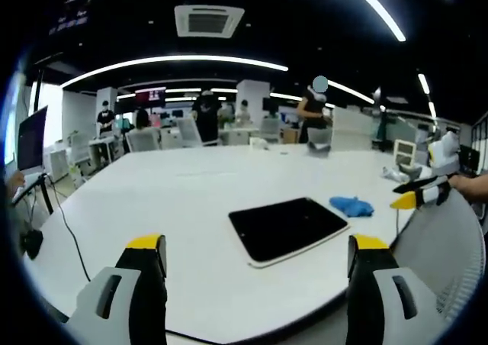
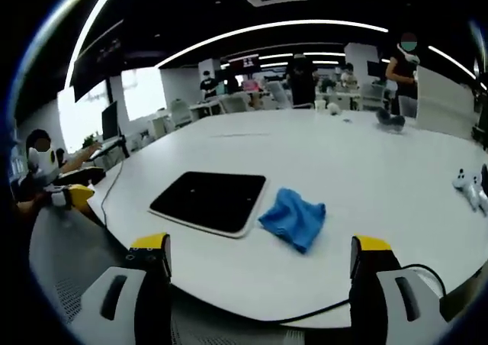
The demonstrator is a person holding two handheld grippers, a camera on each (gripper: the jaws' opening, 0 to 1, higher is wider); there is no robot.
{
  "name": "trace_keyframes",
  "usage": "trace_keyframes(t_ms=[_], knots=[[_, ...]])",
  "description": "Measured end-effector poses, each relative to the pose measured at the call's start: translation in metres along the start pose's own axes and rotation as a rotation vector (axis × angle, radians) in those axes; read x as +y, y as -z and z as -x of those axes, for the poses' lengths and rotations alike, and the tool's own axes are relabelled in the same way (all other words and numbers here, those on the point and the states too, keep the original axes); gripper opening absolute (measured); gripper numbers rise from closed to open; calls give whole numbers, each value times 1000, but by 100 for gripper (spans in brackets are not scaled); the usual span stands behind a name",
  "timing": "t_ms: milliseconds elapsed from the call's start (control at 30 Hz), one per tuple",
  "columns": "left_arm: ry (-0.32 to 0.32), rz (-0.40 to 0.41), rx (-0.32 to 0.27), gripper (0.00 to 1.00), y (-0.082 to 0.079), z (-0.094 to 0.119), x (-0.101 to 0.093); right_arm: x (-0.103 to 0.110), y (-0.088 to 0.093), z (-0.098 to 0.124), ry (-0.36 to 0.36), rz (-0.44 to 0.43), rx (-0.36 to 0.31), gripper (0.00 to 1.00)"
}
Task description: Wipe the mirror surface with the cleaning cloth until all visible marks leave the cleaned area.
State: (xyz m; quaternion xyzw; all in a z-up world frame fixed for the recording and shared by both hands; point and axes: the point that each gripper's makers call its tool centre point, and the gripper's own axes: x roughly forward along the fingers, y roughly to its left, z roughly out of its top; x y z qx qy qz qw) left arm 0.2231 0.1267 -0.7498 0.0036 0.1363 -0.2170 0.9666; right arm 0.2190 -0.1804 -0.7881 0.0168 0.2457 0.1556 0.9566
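Both grippers wide open, nothing held.
Mirror [image 2: 207, 201] lies flat on the table [image 2: 366, 177]; cloth [image 2: 293, 218] touches its 3 o'clock edge.

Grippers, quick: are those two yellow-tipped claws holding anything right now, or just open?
Left gripper: open, holding nothing, above the white table.
Right gripper: open, holding nothing; the blue cloth lies untouched beside the mirror.

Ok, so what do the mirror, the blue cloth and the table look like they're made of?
The mirror looks like glossy dark glass in a pale, probably plastic frame: it reads black with a light rim. The cleaning cloth looks like soft fabric, perhaps microfibre: crumpled, matte, folded. The table has a smooth white top, likely laminate, with a faint sheen.
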Motion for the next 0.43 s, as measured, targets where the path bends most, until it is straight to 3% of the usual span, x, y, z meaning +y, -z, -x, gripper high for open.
trace_keyframes(t_ms=[433], knots=[[12,11,32,98,5,-1,-2,5,-3,0,-21,-6,-23,95]])
